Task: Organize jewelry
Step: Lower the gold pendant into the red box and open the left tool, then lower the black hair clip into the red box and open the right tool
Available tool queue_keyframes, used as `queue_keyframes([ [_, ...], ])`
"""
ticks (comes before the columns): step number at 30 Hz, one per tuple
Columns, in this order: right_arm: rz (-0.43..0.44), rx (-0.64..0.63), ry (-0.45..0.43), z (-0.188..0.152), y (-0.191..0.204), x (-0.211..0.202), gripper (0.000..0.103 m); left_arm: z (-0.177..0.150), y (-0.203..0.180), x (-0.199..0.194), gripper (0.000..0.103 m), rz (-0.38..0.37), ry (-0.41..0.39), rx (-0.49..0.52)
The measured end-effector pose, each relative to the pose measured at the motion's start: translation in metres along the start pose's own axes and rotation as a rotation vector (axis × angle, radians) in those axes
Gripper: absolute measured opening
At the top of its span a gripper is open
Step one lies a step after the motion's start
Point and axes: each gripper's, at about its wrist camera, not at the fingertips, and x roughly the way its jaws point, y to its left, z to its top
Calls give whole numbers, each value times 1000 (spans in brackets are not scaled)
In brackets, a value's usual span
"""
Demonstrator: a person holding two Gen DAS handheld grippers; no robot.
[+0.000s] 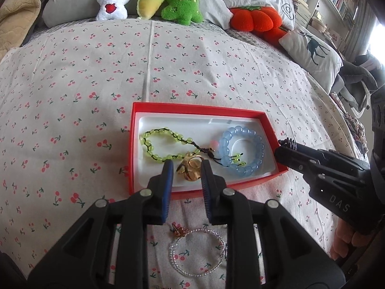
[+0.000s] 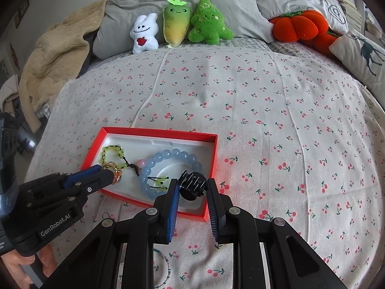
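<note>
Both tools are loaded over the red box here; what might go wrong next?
1. The gold ring in the left tool hangs over the green bracelet's black cord and may snag it on release.
2. The black hair clip in the right tool sits near the box's right wall and might drop outside.
</note>
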Motion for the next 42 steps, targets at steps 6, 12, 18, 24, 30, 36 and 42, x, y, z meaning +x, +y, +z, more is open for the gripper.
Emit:
queue_keyframes([
  [6, -8, -2, 0, 1, 0, 2, 23, -4, -2, -18, 59, -3, -17, 6],
  [12, -17, -14, 1, 1, 4, 5, 23, -16, 3, -35, 71, 26, 4, -4],
  [18, -30, -56, 6, 3, 14, 9, 23, -27, 9, -42, 75, 42, 36, -22],
  [24, -49, -64, 25, 2, 17, 17, 23, -35, 20, -42, 76, 60, 63, -52],
  [30, -54, -69, 27, 0, 18, 19, 23, -38, 24, -43, 76, 65, 73, -61],
  [36, -26, -81, 29, -4, 22, 12, 44, -40, 22, -42, 80, 72, 81, -49],
  [42, -9, -126, -5, -10, 31, -7, 59, -45, 19, -42, 81, 95, 90, -25],
])
